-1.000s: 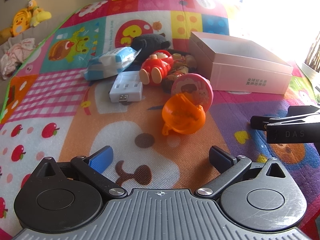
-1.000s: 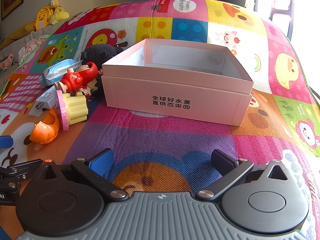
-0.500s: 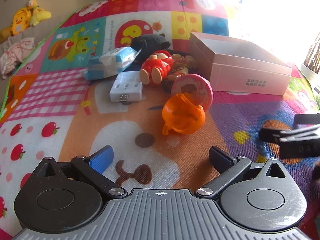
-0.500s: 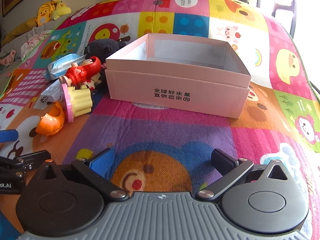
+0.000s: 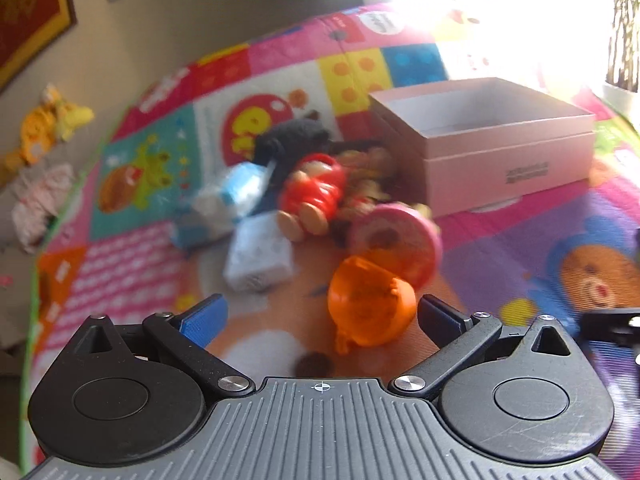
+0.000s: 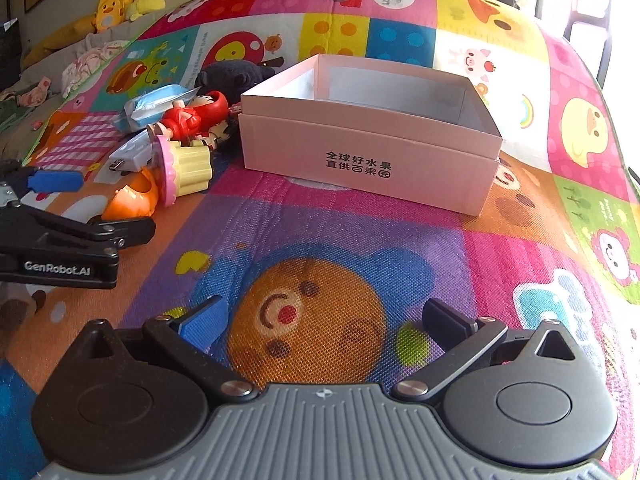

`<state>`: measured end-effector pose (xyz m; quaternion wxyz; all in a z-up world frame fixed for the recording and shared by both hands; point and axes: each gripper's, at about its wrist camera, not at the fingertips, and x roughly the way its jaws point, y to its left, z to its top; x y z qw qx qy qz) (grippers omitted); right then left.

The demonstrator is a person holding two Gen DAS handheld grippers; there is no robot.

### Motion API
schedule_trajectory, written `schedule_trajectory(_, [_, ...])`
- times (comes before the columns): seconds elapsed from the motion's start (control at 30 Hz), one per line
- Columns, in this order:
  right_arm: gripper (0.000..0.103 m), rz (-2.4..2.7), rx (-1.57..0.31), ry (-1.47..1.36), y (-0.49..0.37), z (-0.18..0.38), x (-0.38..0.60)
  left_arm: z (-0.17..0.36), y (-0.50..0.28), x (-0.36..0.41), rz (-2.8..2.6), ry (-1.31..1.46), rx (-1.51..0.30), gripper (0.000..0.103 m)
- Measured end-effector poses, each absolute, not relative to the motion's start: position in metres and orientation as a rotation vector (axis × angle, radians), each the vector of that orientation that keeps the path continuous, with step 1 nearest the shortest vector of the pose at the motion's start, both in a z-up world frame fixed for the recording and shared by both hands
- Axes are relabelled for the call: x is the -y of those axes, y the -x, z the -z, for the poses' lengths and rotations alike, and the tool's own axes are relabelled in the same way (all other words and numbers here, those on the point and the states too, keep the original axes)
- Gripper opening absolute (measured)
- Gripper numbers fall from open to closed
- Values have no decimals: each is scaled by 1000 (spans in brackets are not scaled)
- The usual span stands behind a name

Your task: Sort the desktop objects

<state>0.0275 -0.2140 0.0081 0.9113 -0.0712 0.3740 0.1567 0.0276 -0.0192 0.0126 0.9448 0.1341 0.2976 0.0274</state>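
the left gripper [image 5: 320, 314] was spread wide and empty, low over the mat [image 5: 520, 240], with the orange toy [image 5: 370, 306] lying just ahead, close to its right finger [image 5: 442, 316]. that view was blurred. touching the orange toy from behind was a pink disc [image 5: 394, 242], which in the right view proved to be the top of a yellow cupcake [image 6: 188, 164] lying on its side. behind these lay a white adapter [image 5: 260, 258], a red doll [image 5: 316, 198], a blue packet [image 5: 240, 190] and a black plush [image 5: 292, 140], all bunched together left of the box [image 6: 368, 148].

the box was pink, open-topped, with black print on its near wall, and nothing showed inside it. the cupcake lay near its left corner, not touching.

the right gripper [image 6: 324, 320] was likewise spread and empty, above a bear face printed on the mat, well short of the box. in its view the left gripper [image 6: 84, 208] came in from the left edge, its fingers either side of the orange toy [image 6: 132, 202].

yellow plush toys [image 6: 116, 0] sat far back by the wall.
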Motion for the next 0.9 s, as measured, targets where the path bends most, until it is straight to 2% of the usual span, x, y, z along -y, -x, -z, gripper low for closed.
schedule_trajectory(0.1, [103, -369, -745, 241, -28, -15, 204, -16, -27, -2, -116, -261, -605, 103])
schedule_trajectory(0.23, [102, -448, -563, 373, -20, -34, 177, -19, -27, -44, -236, -180, -633, 103])
schedule_trajectory(0.3, [94, -514, -488, 416, -19, -42, 157, -21, -28, -62, -259, -123, -655, 103])
schedule_trajectory(0.43, [91, -585, -451, 478, -27, -40, 112, -28, -22, -86, -262, -20, -656, 103])
schedule_trajectory(0.53, [80, -596, -478, 536, -36, -30, 82, -35, -14, -98, -257, 48, -633, 103])
schedule_trajectory(0.6, [67, -579, -497, 548, -42, -23, 73, -36, -10, -103, -241, 79, -629, 103])
schedule_trajectory(0.63, [64, -558, -498, 538, -45, -22, 74, -36, -8, -104, -228, 86, -630, 103])
schedule_trajectory(0.7, [45, -542, -524, 469, -53, -27, 82, -33, -6, -103, -188, 85, -633, 103])
schedule_trajectory(0.77, [33, -568, -601, 331, -65, -37, 101, -29, -6, -98, -145, 71, -640, 103])
schedule_trajectory(0.8, [29, -582, -649, 249, -71, -41, 115, -27, -6, -94, -129, 64, -641, 103])
schedule_trajectory(0.9, [29, -533, -728, 109, -85, -43, 150, -25, -12, -82, -103, 49, -650, 103])
